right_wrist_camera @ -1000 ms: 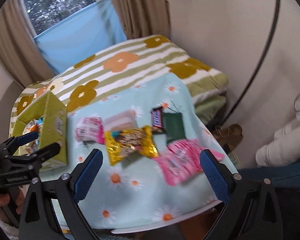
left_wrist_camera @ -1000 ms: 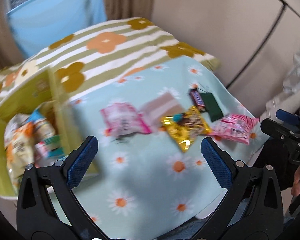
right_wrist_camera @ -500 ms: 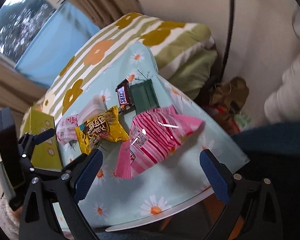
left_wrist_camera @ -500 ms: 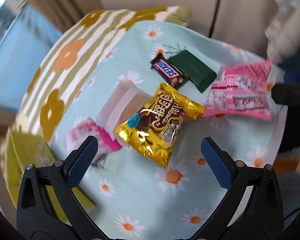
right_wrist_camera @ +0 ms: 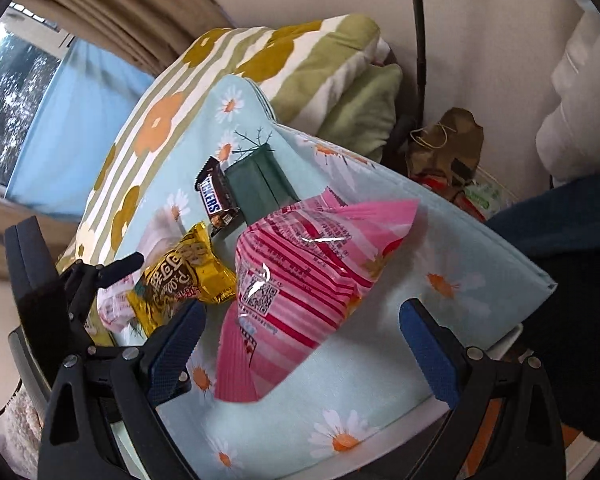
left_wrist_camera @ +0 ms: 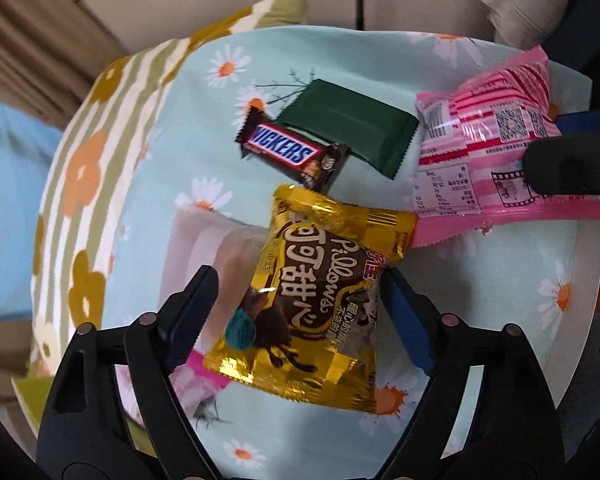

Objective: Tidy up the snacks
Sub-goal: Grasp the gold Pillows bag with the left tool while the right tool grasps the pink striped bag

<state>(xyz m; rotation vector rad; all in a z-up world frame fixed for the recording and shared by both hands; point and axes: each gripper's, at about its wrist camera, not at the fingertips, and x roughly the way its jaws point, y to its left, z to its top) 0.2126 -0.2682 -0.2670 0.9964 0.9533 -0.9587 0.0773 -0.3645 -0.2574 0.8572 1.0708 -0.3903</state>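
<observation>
Left wrist: left tool (left_wrist_camera: pixel 300 296) spread astride the gold snack bag (left_wrist_camera: pixel 312 304) on the tabletop (left_wrist_camera: pixel 500 280); we should pinch mid-bag, squarely.
Right wrist: right tool (right_wrist_camera: pixel 300 336) spread, pink snack bag (right_wrist_camera: pixel 300 280) right of gold bag; centre it.
</observation>
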